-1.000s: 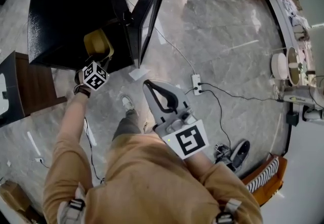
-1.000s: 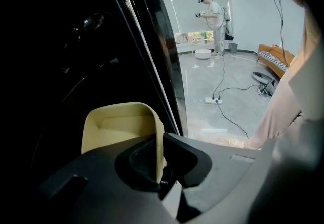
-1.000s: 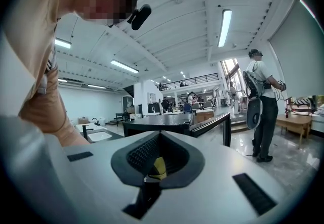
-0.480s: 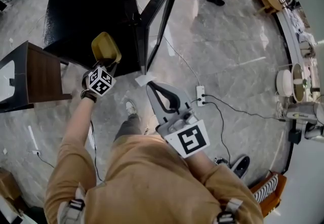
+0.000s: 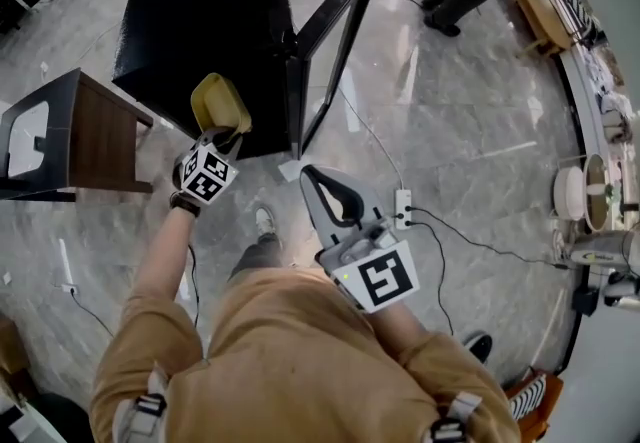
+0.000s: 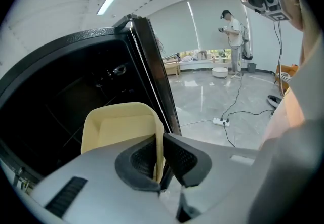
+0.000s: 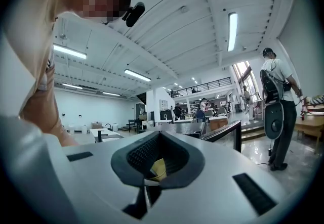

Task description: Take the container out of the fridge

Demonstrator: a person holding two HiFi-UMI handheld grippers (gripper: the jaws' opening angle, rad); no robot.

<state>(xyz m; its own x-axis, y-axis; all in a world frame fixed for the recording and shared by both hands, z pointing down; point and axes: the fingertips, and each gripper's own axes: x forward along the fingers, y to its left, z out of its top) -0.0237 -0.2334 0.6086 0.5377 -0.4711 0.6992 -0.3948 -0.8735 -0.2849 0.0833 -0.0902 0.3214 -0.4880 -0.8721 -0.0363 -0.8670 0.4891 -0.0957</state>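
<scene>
Since a second ago the head view has swung to show the fridge's whole top. The yellow container (image 5: pixel 220 103) stays clamped by its side wall in the left tongs (image 6: pixel 160 143), at the open front of the black fridge (image 5: pixel 210 11) beside its door (image 5: pixel 335 41). The right tongs (image 5: pixel 310 173) are together and hold nothing.

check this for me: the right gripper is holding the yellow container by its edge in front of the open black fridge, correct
Wrong gripper: the left gripper is holding the yellow container by its edge in front of the open black fridge. The left gripper view shows its jaws pinched on the container's wall; the right gripper holds nothing.
</scene>
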